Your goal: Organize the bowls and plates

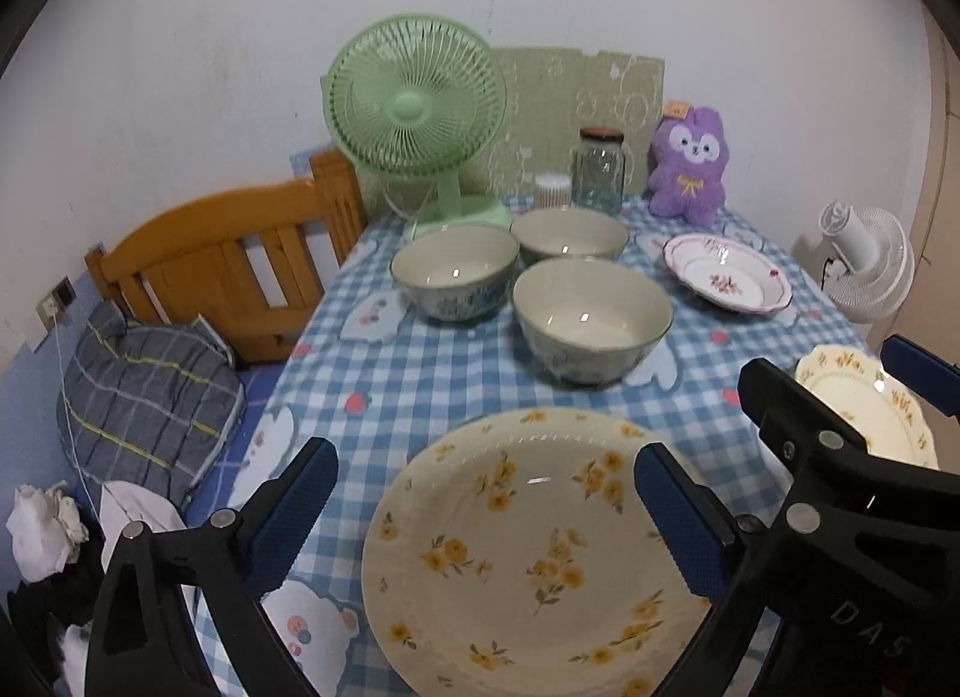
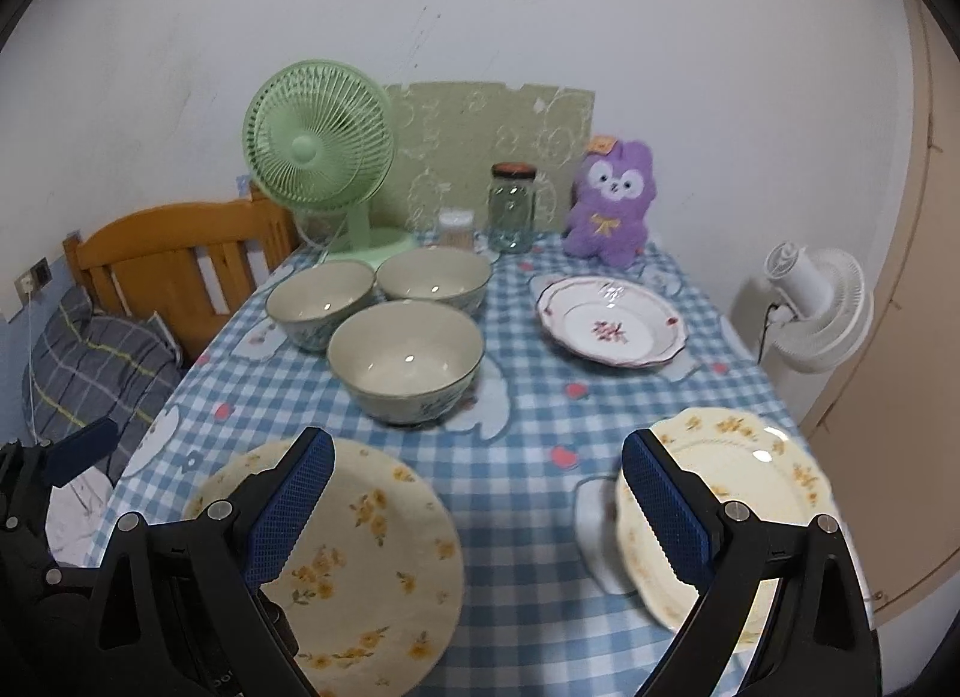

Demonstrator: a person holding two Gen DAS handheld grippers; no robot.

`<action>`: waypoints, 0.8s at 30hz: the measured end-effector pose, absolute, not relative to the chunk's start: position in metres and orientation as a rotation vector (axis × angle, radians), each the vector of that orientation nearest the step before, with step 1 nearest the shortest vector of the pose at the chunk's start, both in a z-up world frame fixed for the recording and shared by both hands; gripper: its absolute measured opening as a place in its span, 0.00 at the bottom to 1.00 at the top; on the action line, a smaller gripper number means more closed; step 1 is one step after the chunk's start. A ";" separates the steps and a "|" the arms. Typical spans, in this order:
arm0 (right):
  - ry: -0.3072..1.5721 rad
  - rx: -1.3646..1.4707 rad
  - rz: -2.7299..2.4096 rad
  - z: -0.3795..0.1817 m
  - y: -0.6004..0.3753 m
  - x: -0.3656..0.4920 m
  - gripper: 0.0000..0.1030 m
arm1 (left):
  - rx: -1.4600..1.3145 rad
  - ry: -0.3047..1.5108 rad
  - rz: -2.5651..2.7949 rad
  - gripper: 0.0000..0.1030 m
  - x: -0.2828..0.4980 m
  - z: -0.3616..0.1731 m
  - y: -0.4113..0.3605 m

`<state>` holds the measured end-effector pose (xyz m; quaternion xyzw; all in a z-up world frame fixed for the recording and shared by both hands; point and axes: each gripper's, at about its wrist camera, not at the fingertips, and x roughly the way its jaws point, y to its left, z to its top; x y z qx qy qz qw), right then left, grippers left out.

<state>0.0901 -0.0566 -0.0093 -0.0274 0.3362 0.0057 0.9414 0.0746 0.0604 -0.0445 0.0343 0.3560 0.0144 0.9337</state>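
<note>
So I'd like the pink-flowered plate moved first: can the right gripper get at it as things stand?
Probably yes. The right gripper is open and empty, and the pink-flowered plate lies alone at the far right of the table. Only bare tablecloth lies between; the bowls sit off to the left.

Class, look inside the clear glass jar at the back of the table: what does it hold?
The clear glass jar with the reddish lid looks empty; the green patterned panel shows through it. Its base is too blurred to rule out something small.
</note>
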 end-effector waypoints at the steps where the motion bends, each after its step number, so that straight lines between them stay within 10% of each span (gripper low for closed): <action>1: 0.694 -0.057 0.013 -0.014 -0.054 0.092 0.95 | 0.070 0.739 0.030 0.97 0.076 -0.048 0.062; 24: 0.863 -0.057 0.081 -0.098 -0.031 0.118 0.95 | 0.031 0.898 0.067 0.89 0.099 -0.126 0.095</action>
